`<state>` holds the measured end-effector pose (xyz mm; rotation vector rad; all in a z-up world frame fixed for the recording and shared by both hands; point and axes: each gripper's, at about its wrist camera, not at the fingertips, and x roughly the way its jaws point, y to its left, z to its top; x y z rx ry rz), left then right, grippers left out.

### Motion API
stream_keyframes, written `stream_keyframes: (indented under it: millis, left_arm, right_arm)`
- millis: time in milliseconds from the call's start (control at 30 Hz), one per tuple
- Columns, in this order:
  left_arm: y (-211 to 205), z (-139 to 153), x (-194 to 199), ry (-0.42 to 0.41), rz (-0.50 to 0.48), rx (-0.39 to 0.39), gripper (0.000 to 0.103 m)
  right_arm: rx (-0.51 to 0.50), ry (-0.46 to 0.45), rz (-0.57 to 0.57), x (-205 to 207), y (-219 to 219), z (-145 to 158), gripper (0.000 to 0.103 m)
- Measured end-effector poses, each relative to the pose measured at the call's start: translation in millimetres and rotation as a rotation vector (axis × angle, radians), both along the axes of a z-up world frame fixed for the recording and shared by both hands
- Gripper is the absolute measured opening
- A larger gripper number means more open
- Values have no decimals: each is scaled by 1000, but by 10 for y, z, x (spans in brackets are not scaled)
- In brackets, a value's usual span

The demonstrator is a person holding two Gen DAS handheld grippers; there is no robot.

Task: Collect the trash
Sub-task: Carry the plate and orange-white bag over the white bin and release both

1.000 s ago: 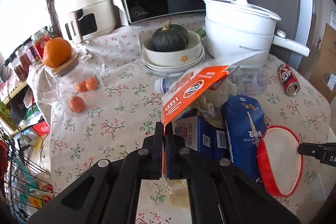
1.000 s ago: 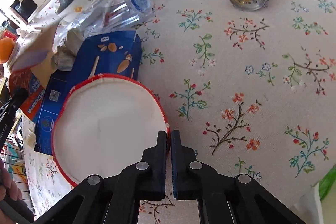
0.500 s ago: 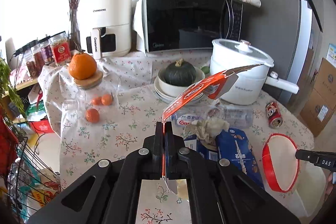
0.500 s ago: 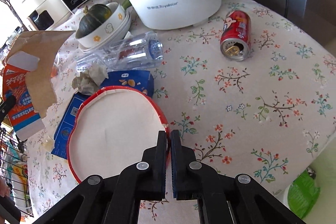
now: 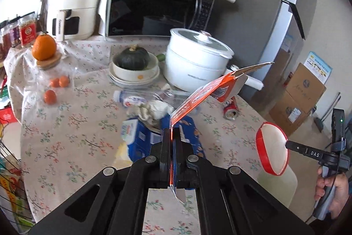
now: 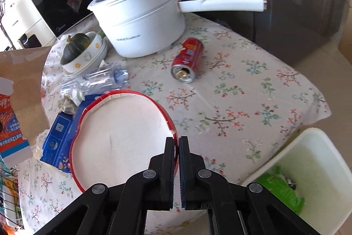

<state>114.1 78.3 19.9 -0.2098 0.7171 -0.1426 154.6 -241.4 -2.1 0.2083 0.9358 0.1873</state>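
Observation:
My left gripper (image 5: pixel 171 138) is shut on a flattened orange carton (image 5: pixel 206 94), held up above the table; the carton also shows in the right wrist view (image 6: pixel 19 102). My right gripper (image 6: pixel 177 141) is shut on the rim of a red-edged paper bowl (image 6: pixel 123 131), lifted near the table's right edge; it also shows in the left wrist view (image 5: pixel 272 149). On the flowered tablecloth lie a red can (image 6: pixel 188 60), a clear plastic bottle (image 6: pixel 96 80), crumpled paper (image 6: pixel 70 100) and blue packaging (image 6: pixel 59 138).
A white bin (image 6: pixel 308 171) with green trash stands beside the table at lower right. A white pot (image 6: pixel 143 19), a bowl with a squash (image 6: pixel 81 52), a microwave (image 5: pixel 154 8), an air fryer (image 5: pixel 72 8) and a glass jar with oranges (image 5: pixel 48 72) stand on the table. Cardboard boxes (image 5: pixel 303 94) sit on the floor.
Both grippers have lifted with their items and drawn back to the right. The carton and the bowl are higher above the table, and the white bin has come into the right wrist view.

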Motion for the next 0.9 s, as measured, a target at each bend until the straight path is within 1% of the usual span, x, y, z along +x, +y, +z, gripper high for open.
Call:
stream_keyframes:
  millis: [167, 367, 533, 667, 900]
  left_arm:
    - [-588, -105, -38, 48, -128, -11, 0]
    - [-1316, -233, -84, 109, -248, -19, 1]
    - [-1950, -396, -151, 186, -361, -15, 1]
    - [-2401, -543, -185, 235, -418, 12, 1]
    - [-2980, -884, -105, 366, -459, -32, 1]
  right_arm:
    - [-33, 6, -67, -196, -471, -7, 3]
    - [-54, 24, -171, -510, -1163, -67, 3]
    - [-71, 48, -266, -785, -1714, -154, 3]
    - [-68, 70, -314, -974, -2012, -196, 3]
    - [-63, 83, -371, -1198, -2341, -235, 3]
